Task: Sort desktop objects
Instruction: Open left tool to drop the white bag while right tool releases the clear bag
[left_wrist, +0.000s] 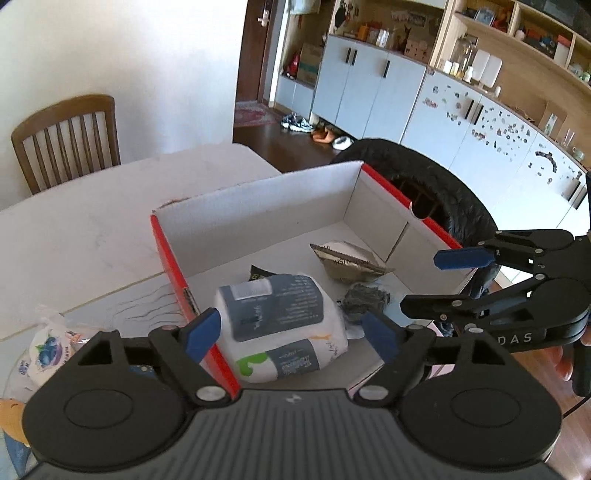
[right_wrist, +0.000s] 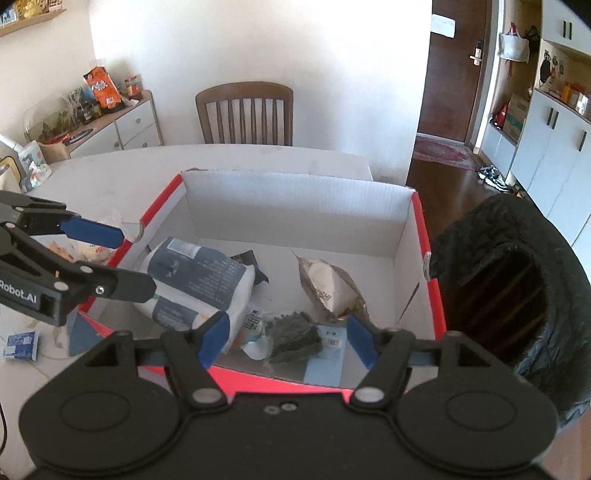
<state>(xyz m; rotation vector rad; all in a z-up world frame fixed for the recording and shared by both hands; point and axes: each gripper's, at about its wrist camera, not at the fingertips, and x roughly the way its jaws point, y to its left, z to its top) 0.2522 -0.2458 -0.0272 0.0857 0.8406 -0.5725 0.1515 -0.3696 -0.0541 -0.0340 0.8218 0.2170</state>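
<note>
Two grippers hover at the near rim of one open box (right_wrist: 295, 206) — red outside, white inside — sitting on the pale surface (right_wrist: 110, 166). The left gripper (left_wrist: 291, 332) has its blue pads spread wide with nothing pressed between them; the big wrapped tissue pack (left_wrist: 280, 321) lies just below and beyond, inside the box against its left wall. The right gripper (right_wrist: 288, 339) is parted too, empty, poised over a crumpled dark wrapper (right_wrist: 293, 336) near the front wall.

Count inside the box: one tissue pack, one dark crumpled wrapper, one torn foil pouch (right_wrist: 328, 288) lying towards the right side, one small black packet (right_wrist: 251, 260) peeking from behind the tissue pack, and one light blue card (right_wrist: 327, 354) flat on the floor of the box. A further small white packet sits between the pack and the wrapper; its print cannot be read.

Outside the box on the left — one white bag with a blue fruit print (left_wrist: 48, 350) and one small blue-and-white carton (right_wrist: 22, 345). To the right of the box stands one bin lined with a black bag (right_wrist: 517, 280). Beyond the surface, one wooden chair (right_wrist: 245, 114) stands against the white wall.
</note>
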